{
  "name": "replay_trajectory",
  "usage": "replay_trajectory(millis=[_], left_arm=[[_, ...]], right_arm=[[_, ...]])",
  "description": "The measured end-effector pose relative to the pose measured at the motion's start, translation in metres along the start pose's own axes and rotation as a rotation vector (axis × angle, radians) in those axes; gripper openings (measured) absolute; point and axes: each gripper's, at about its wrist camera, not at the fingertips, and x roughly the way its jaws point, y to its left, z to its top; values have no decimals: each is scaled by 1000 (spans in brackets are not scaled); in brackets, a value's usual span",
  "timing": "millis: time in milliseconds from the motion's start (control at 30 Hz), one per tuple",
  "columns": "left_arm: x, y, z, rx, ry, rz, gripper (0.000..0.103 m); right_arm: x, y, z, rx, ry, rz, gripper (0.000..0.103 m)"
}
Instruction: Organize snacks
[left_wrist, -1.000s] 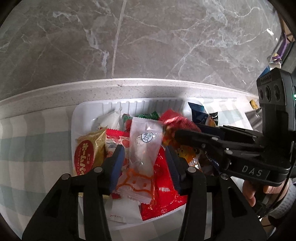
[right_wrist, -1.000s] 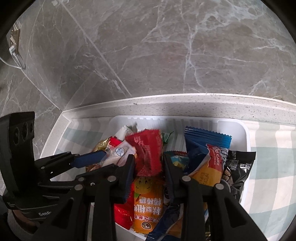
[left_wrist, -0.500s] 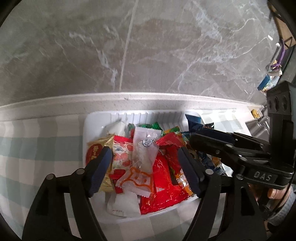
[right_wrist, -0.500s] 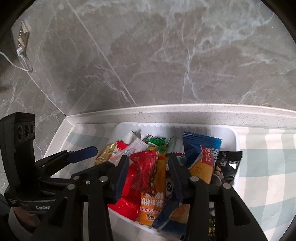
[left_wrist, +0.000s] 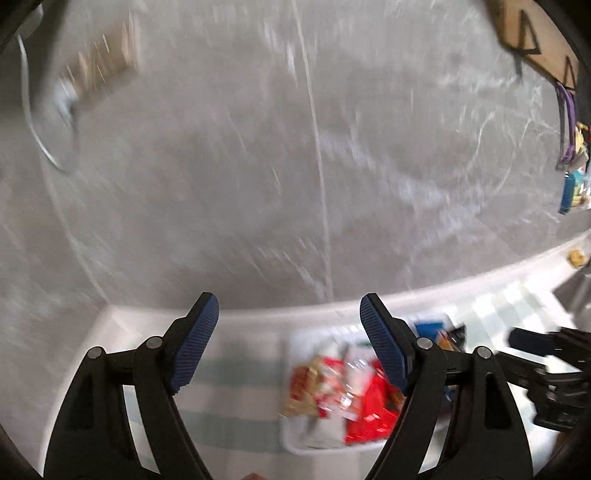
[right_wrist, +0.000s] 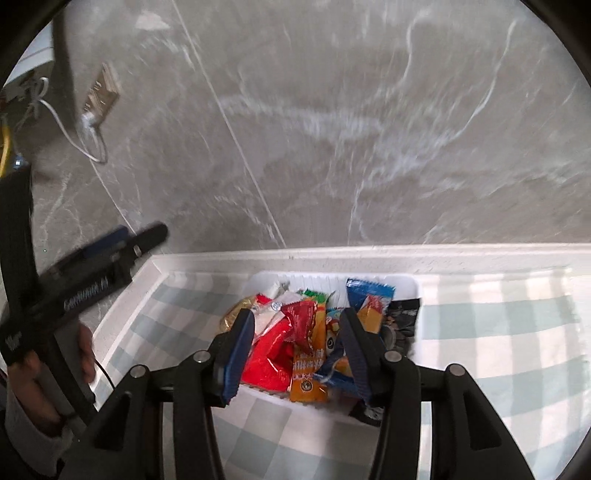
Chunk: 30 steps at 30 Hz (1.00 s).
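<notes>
A white tray (right_wrist: 332, 277) full of snack packets sits on the checked cloth against the wall. On the pile lie a red packet (right_wrist: 301, 317), an orange packet (right_wrist: 308, 376), a blue packet (right_wrist: 369, 295) and a black packet (right_wrist: 404, 317). My right gripper (right_wrist: 295, 325) hovers above the tray's near side, jaws opening, pads touching nothing. My left gripper (left_wrist: 288, 314) is raised toward the wall, jaws wide and still opening, nothing between them. The blurred tray (left_wrist: 295, 439) lies low and to its right. Each view catches the other gripper at its edge: the left gripper (right_wrist: 110, 254) and the right gripper (left_wrist: 546, 354).
A grey marble wall rises behind a white ledge (right_wrist: 406, 254). The green and white checked cloth (right_wrist: 498, 332) spreads right and left of the tray. A socket with a white cable (right_wrist: 92, 125) is on the wall at left. A person's hand (right_wrist: 33, 373) holds the left gripper.
The left gripper let go of the clear packet and the right let go of the red one. Both opened, rose and drew back from the tray, the left tilting up toward the wall.
</notes>
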Motion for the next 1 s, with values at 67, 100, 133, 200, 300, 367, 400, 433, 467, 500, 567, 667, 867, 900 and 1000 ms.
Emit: replay_trajectory(millis=[67,100,133,200,300,367,400,433,467,500,567,667,867,900,1000], left_arm=[[-32,-2,9,11,-75,26,95],[-46,-3,11,3,-100,15,95],[-57,-3,12,-4,-119,5,95],[-83,-9,14,-14,-160,-29,96],[-103,-18,13,-3,-143,-71,100],[-116,-25,7,-9,-112,-103,100],[-122,-29,2,-13,-94,-125,100],[-125,-34,-2,-13,-85,-145,100],[-127,-37,-6,-9,-76,-158,100],[-132,-40,-11,-7,-70,-165,100],[-143,-45,-21,-16,-56,-185,100],[-152,-51,-37,-31,-12,-206,100],[-161,-48,-73,-43,76,-220,100],[-160,-45,-77,-48,85,-221,100],[-158,-42,-101,-59,149,-217,100]], right_arm=[[-25,2,0,-4,-50,-1,60],[-38,4,-1,-10,-74,-2,61],[-48,7,-1,-16,-90,-5,61],[-65,10,-5,-31,-114,-9,64],[-86,16,-16,-27,-115,-9,76],[-94,22,-24,-41,-118,-25,79],[-99,26,-30,-60,-111,-40,83],[-102,30,-35,-74,-105,-56,84],[-106,32,-40,-84,-106,-73,85],[-110,36,-46,-96,-104,-82,85],[-115,39,-54,-102,-96,-82,85],[-123,42,-66,-99,-85,-76,85],[-129,48,-90,-99,-50,-82,85],[-129,48,-94,-98,-40,-79,85],[-125,51,-107,-90,-2,-72,85]])
